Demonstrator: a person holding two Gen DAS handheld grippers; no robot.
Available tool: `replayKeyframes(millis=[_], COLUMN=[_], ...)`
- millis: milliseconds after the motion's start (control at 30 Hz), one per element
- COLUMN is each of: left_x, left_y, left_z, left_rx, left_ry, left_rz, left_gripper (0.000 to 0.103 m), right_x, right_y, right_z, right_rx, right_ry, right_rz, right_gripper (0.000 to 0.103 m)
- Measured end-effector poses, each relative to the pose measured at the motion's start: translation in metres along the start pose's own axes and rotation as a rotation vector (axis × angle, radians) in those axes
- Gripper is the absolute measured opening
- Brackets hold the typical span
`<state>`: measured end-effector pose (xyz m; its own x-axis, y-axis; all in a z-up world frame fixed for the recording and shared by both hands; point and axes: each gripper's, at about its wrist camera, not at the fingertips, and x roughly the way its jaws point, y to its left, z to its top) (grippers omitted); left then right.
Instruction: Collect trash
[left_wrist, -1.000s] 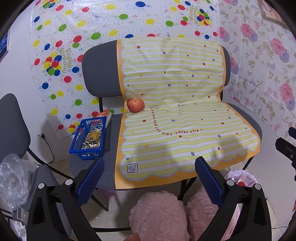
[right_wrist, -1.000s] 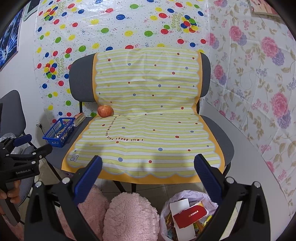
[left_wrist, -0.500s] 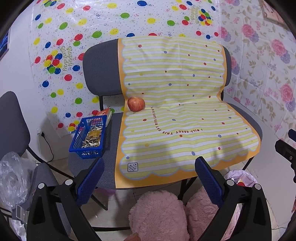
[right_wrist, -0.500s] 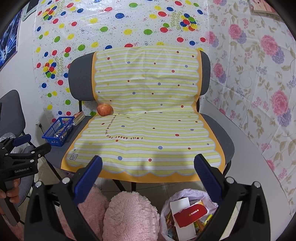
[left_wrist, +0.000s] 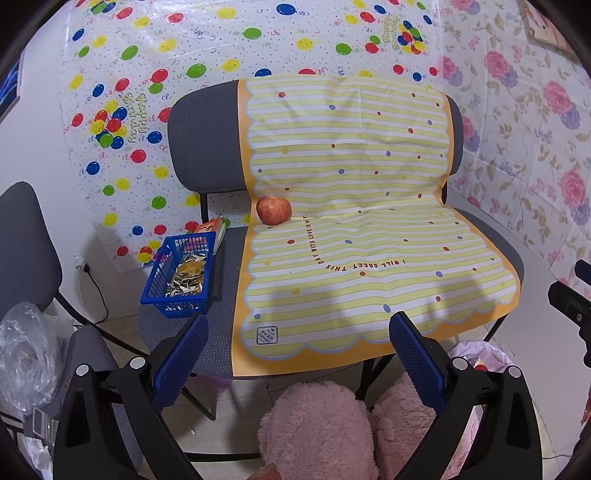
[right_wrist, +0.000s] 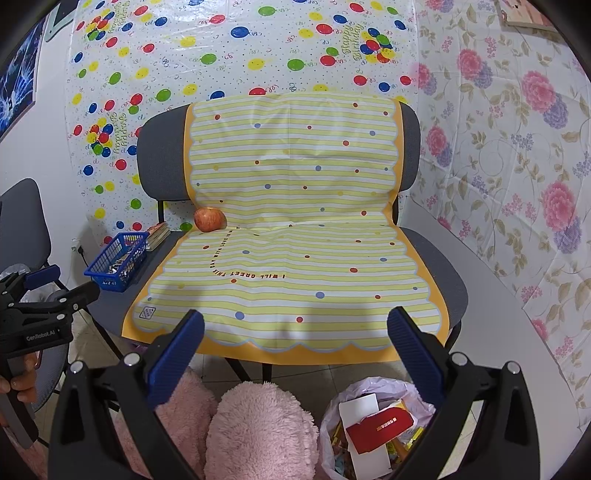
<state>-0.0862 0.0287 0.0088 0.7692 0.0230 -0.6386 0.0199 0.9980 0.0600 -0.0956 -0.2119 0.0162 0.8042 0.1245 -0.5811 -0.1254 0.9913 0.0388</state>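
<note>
Both claws spread, empty, hanging short of the seat.
Seed shells (left_wrist: 185, 277) in blue basket (left_wrist: 165, 281): light, loose, so left gripper (left_wrist: 297, 350) or right gripper (right_wrist: 295, 345) prob best pinches the stiff basket rim, kept level.

The yellow striped mat (right_wrist: 295, 258) on the chair ahead of both tongs carries a curved line of print: "I WILL GREET THIS DAY WITH LOVE IN M…", the end unclear. The balloon sheet (right_wrist: 258, 55) on the wall behind reads "Happy Birthday". The left gripper (right_wrist: 62, 288), seen from the right wrist, is marked "GenRobot.AI". The red packet (right_wrist: 380, 426) in the trash bag (right_wrist: 369, 384) below the right tongs bears illegible print.
</note>
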Motion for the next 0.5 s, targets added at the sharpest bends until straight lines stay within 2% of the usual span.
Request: replayKeyframes(millis=[500], left_x=[0.0011], left_y=[0.0009], left_z=[0.0003], left_rx=[-0.003], left_ry=[-0.001], left_rz=[-0.002], left_gripper=[0.097], right_x=[0.0007], right_y=[-0.0013], right_z=[-0.0006], right_rx=[-0.003], right_ry=[0.008], right_rz=[0.003], right_gripper=[0.097])
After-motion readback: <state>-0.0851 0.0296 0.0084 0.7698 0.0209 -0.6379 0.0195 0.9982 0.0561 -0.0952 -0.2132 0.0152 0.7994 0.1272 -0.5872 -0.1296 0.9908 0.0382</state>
